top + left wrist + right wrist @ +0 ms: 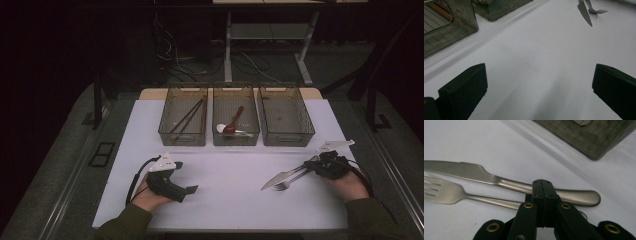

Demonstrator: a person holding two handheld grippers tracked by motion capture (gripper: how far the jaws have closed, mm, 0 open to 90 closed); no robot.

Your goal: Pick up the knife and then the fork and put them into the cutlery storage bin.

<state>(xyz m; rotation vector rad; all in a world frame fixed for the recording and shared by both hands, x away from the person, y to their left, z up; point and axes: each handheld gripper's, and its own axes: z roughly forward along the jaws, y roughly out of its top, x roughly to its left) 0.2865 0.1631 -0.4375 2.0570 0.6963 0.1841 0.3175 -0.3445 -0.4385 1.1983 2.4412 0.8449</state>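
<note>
While right gripper (542, 185) jaws meet over fork (451, 194), knife (499, 180) beside, bins (236, 117) beyond

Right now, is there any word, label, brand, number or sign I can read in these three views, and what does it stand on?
None can be read.
Knife and fork: bare metal, no stamp shows.
Three smoky plastic bins: no label shows.
Left gripper and right gripper: black, unmarked; small dots on the grey plates are too small to read.
White table: plain.

Three smoky translucent plastic bins (233, 100), one steel table knife (280, 178), one steel fork (290, 182), two dark chopsticks (187, 117), and two spoons (231, 125).
</note>
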